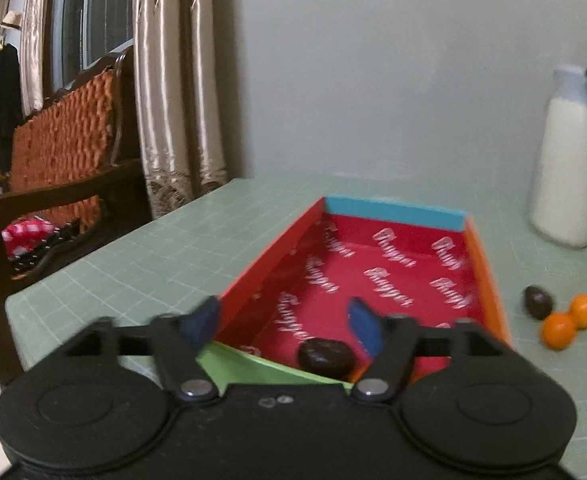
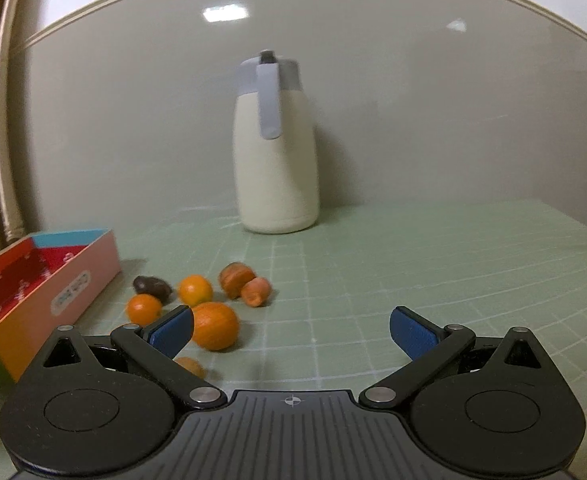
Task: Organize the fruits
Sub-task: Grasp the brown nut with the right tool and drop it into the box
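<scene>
A shallow colourful box (image 1: pixel 389 210) with a red printed floor lies on the green mat; its pink outer wall (image 2: pixel 73 292) shows at the left of the right wrist view. One dark brown fruit (image 1: pixel 325 356) rests inside the box at its near end, between and just below the fingers of my left gripper (image 1: pixel 287 324), which is open and holds nothing. Loose on the mat to the right of the box lie several orange fruits (image 2: pixel 215 326) and another dark fruit (image 2: pixel 151 286). My right gripper (image 2: pixel 291 334) stands open and empty, its left fingertip (image 2: pixel 173 330) close beside the biggest orange fruit.
A cream jug with a grey lid (image 2: pixel 275 152) stands at the back near the wall. A wooden chair with an orange cushion (image 1: pixel 65 148) and curtains (image 1: pixel 173 80) lie beyond the table's left edge. Bare mat (image 2: pixel 433 272) spreads to the right.
</scene>
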`<state>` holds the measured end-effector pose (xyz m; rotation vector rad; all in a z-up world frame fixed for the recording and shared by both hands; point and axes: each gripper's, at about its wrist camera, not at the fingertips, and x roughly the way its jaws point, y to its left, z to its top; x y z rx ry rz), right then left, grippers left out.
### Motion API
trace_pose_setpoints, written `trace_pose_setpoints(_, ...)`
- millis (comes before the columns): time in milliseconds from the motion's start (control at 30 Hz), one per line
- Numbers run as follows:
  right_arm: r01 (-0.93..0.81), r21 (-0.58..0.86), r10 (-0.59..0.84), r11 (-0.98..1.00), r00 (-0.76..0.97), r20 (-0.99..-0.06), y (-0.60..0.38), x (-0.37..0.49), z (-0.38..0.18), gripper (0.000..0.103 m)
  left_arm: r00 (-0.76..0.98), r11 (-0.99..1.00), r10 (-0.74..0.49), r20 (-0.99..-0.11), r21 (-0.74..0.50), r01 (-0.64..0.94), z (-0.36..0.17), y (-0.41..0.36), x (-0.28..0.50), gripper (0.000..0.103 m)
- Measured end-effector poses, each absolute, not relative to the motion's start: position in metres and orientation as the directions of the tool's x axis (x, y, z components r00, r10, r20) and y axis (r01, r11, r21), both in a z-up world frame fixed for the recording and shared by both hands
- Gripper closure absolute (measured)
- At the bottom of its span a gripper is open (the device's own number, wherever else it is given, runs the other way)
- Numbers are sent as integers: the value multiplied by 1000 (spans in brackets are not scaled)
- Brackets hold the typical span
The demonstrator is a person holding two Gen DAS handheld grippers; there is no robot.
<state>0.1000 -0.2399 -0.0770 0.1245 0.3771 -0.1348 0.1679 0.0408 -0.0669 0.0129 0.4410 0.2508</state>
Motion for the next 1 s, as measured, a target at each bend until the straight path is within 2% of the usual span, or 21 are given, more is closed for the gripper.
trace_pose_setpoints(33,142,97,-95,985,920,-381,-238,101,-78,0,879,968,248,-407,69,-241,-66,38,165,20)
trace_pose_setpoints(133,109,111,-56,988,916,-397,-232,104,-81,0,901,975,221,-372,73,-209,-60,33,155,19)
trace_pose_setpoints(333,58,105,-9,993,907,-421,-216,112,-86,2,904,973,228,-362,65,-220,-54,41,146,15)
trace_pose_setpoints(367,52,102,-4,993,907,-422,-213,113,-87,8,902,971,240,-358,64,-232,-52,45,145,13)
trace_pose_setpoints(433,31,97,15,995,898,-441,-209,117,-89,42,897,964,265,-355,61,-260,-51,53,141,13)
trace_pose_setpoints(533,35,127,31,991,875,-483,-208,125,-96,44,889,958,281,-362,46,-284,-49,65,135,13)
trace_pose_setpoints(667,34,127,33,991,873,-486,-204,129,-98,46,882,950,305,-359,45,-310,-47,78,126,13)
trace_pose_setpoints(733,17,128,49,992,867,-496,-201,132,-100,66,878,946,315,-360,42,-322,-47,84,122,12)
trace_pose_setpoints(900,10,102,41,995,871,-490,-194,130,-102,68,865,934,342,-366,29,-357,-46,98,118,10)
trace_pose_setpoints(967,4,94,42,996,871,-489,-192,130,-103,78,855,929,354,-378,35,-369,-48,101,120,10)
trace_pose_setpoints(1000,0,94,46,996,872,-488,-192,128,-103,78,850,926,360,-386,37,-375,-49,103,120,10)
